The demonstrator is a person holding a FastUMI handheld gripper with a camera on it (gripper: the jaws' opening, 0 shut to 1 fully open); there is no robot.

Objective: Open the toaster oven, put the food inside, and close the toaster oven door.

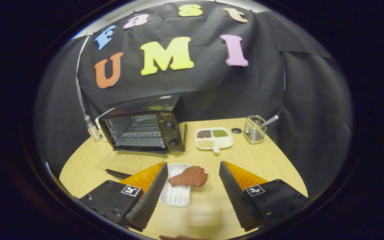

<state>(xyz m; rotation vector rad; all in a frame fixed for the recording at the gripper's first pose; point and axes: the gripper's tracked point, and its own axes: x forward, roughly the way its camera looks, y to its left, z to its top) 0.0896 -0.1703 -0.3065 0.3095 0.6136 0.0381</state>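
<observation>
I am keeping the gripper (192,191) released and wide, because the food (189,176) is lying between its fingers on the white tray (175,196), in front of the toaster oven (143,128), whose door (125,163) is standing open.

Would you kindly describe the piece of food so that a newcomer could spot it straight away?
Start at the black toaster oven, its glass door folded down onto the wooden table. Nearer than it, between the open fingers of the hand-held gripper, lies a white ridged tray. The food is the reddish-brown slab overhanging that tray's edge, unlike the divided dish of grains farther back.
</observation>
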